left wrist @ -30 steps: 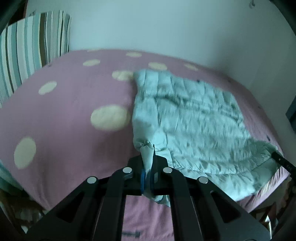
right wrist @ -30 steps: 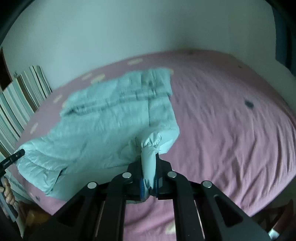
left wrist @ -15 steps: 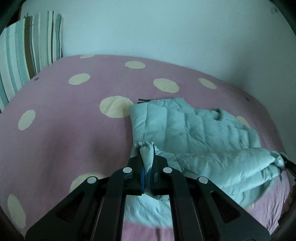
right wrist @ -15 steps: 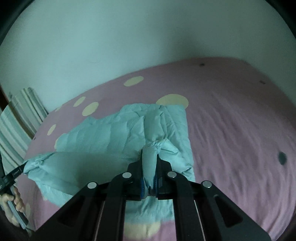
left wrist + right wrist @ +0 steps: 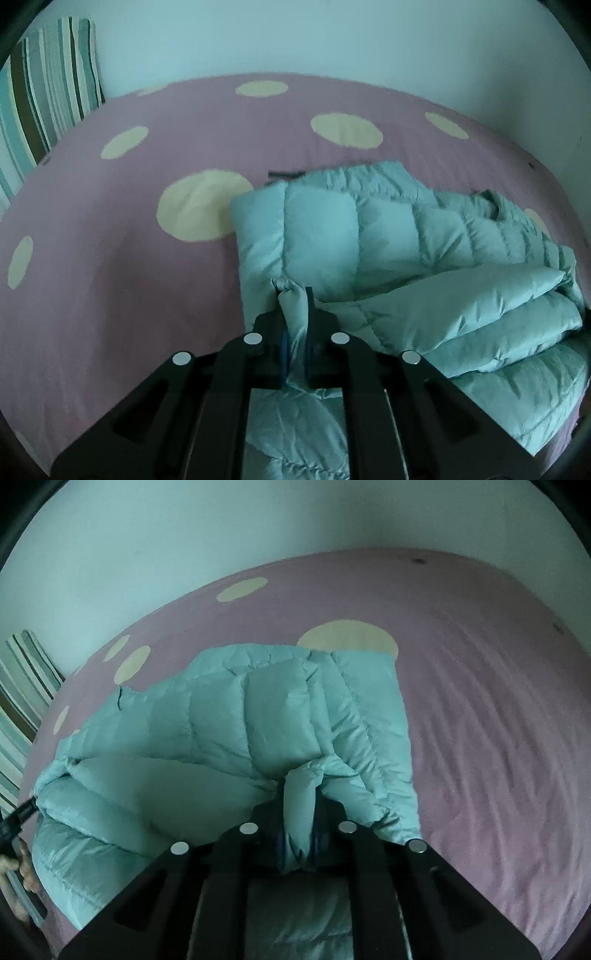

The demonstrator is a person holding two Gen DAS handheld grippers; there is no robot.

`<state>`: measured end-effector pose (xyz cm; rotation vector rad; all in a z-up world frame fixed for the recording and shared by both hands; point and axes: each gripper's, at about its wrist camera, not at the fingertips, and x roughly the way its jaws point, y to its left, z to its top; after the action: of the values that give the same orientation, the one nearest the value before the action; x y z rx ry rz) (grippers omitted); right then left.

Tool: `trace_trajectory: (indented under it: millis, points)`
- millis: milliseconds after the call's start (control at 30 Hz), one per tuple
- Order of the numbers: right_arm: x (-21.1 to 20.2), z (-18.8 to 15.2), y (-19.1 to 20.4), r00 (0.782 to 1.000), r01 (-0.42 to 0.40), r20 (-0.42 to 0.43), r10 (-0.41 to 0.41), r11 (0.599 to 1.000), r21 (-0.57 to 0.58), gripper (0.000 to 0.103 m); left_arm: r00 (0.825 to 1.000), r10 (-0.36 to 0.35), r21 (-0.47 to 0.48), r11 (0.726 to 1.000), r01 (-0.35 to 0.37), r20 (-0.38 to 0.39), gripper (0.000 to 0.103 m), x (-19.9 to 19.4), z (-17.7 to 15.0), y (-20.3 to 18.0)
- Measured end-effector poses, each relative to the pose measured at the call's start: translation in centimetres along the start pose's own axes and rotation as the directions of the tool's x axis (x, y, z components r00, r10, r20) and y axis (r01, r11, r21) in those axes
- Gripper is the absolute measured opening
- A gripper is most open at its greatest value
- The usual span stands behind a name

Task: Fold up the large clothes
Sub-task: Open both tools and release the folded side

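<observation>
Pink bed (image 5: 110, 295) with cream dots; pale-green puffer jacket (image 5: 388, 236) lay folded at near right; striped pillow (image 5: 48, 92) far left.

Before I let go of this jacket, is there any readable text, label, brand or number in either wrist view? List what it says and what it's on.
No readable text in either view.
Jacket: no tag or brand showing.
Bedspread: only pale dots, no writing.
Striped pillow: stripes only.
Small pale mark on the other tool's tip at the right view's left edge: too small and blurred to read.

Quilted, faintly glossy puffer jacket (image 5: 388, 236) on matt, finely creased cotton bedsheet (image 5: 110, 277).
</observation>
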<state>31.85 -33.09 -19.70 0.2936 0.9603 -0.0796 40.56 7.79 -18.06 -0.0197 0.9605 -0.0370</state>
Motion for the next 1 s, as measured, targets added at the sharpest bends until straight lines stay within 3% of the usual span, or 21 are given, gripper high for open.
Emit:
trace_trajectory:
  millis: [67,100,167,200,233,367,467,700,1000]
  points:
    - [-1.3,0.2,-0.2,1.0,0.0,0.021,0.0,1.0,-0.007,0.023,1.0,-0.001,-0.002,1.0,0.001,0.023,0.017,-1.1,0.4,0.4]
    - [-2.0,0.3,-0.2,0.999,-0.003,0.036,0.004,1.0,-0.005,0.026,0.999,-0.006,-0.008,1.0,0.006,0.037,0.027,-1.6,0.7,0.6]
    - [-3.8,0.5,-0.5,0.996,0.003,0.086,-0.004,1.0,0.006,0.046,0.997,-0.013,-0.034,0.999,0.016,0.073,0.047,-3.2,1.5,1.2]
    - [-4.9,0.6,-0.6,0.993,0.008,0.116,-0.009,1.0,0.006,0.049,0.996,0.003,-0.046,0.999,0.001,0.094,0.063,-3.8,1.9,1.5]
    - [-5.6,0.8,-0.7,0.991,0.012,0.134,-0.012,1.0,0.003,0.051,0.991,0.02,-0.058,0.998,-0.013,0.135,0.066,-5.1,2.2,1.9]
    - [-7.8,0.5,-0.9,0.987,0.008,0.158,-0.004,1.0,-0.027,0.053,0.983,0.006,-0.043,0.999,0.002,0.184,0.07,-7.8,2.1,3.3]
    - [-8.2,-0.4,-1.3,0.989,-0.001,0.148,0.009,0.998,-0.058,0.058,0.984,0.015,-0.027,1.0,-0.011,0.176,0.07,-8.1,0.7,4.3]
    - [-6.1,-0.4,-1.1,0.993,0.027,0.119,-0.015,0.995,-0.1,0.058,0.996,0.016,0.0,1.0,-0.016,0.088,0.07,-5.3,-1.2,4.8]
    - [-1.9,2.1,-0.4,0.996,0.035,0.089,-0.021,0.987,-0.154,0.058,0.999,-0.041,0.113,0.993,0.041,-0.009,0.07,0.0,0.8,2.2]
